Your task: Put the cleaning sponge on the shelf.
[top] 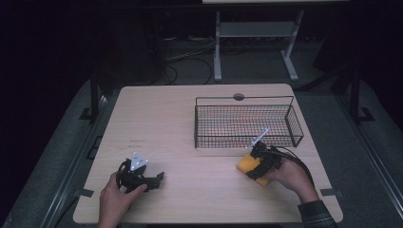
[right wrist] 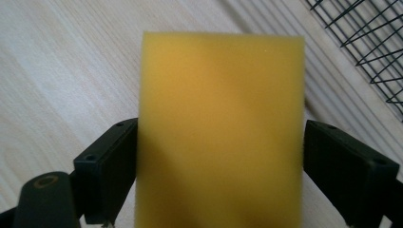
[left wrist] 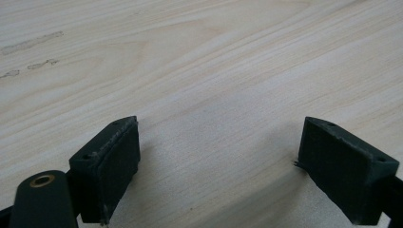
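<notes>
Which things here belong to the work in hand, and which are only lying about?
In the work:
- yellow rectangular foam sponge, between the jaws of the right tool
- black wire basket, just beyond it

Lying about:
- left tool, open over the bare light wooden table
- white metal stand behind

Matt yellow sponge (right wrist: 219, 128) (porous foam)

L gripper (top: 159, 177) rests low, jaws wide apart; R gripper (top: 253, 151) jaws spread.
</notes>
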